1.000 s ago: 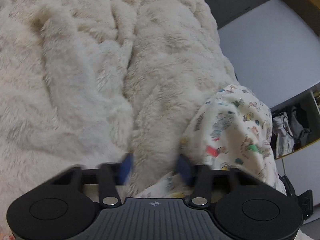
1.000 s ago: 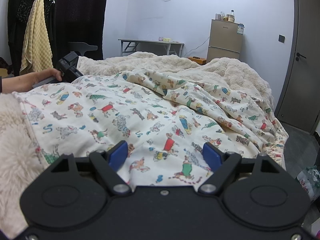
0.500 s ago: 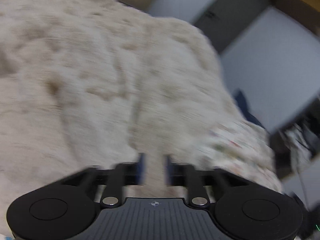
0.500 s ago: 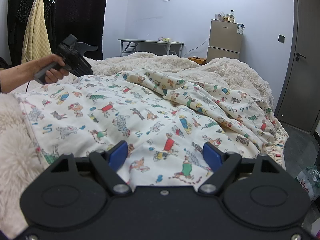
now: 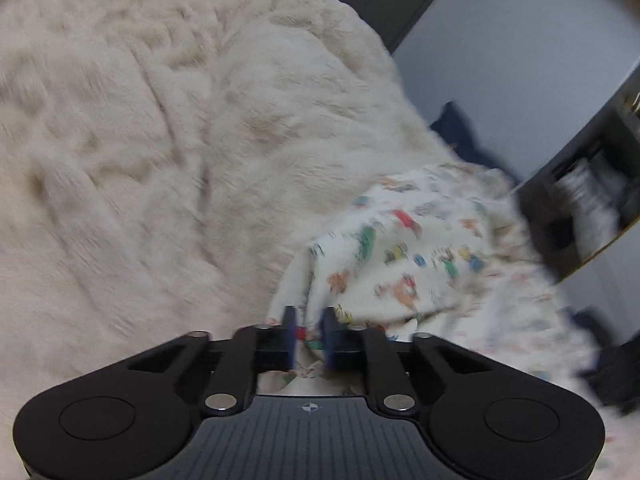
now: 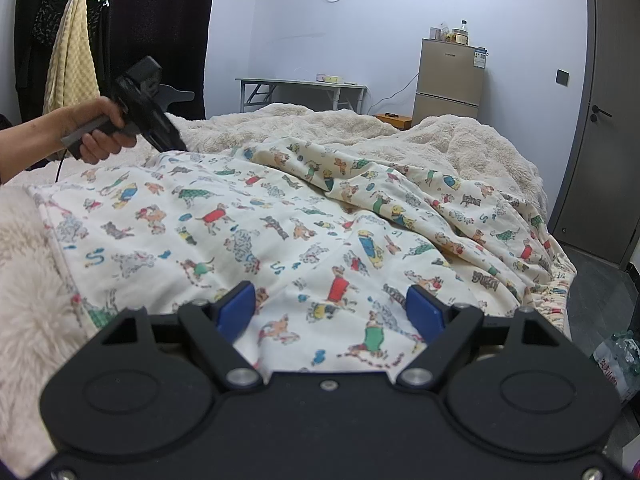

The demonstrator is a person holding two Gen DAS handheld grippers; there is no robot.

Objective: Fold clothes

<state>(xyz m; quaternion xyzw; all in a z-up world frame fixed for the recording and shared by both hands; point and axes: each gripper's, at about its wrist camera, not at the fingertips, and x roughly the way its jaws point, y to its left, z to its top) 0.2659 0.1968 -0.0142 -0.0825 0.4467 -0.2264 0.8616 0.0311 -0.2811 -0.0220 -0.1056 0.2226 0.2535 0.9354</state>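
A cream garment printed with small coloured dogs (image 6: 280, 220) lies spread over a fluffy cream blanket (image 6: 24, 300) on the bed. My right gripper (image 6: 332, 312) stands open low over the garment's near edge; the cloth lies under its blue pads, which do not press on it. A hand holds my left gripper (image 6: 172, 142) at the garment's far left corner. In the left wrist view the left gripper (image 5: 309, 334) is shut, with a fold of the garment (image 5: 420, 264) pinched between its blue pads and rising off the blanket (image 5: 160, 140).
Past the bed stand a grey table (image 6: 300, 84), a small fridge (image 6: 450, 76) and a dark door (image 6: 600, 120). A yellow towel (image 6: 72, 72) hangs at the far left. A plastic bottle (image 6: 616, 360) lies on the floor at the right.
The left gripper's pads went from wide apart to shut on the garment's corner, and the hand lifted it upward. The right gripper has stayed still and open.
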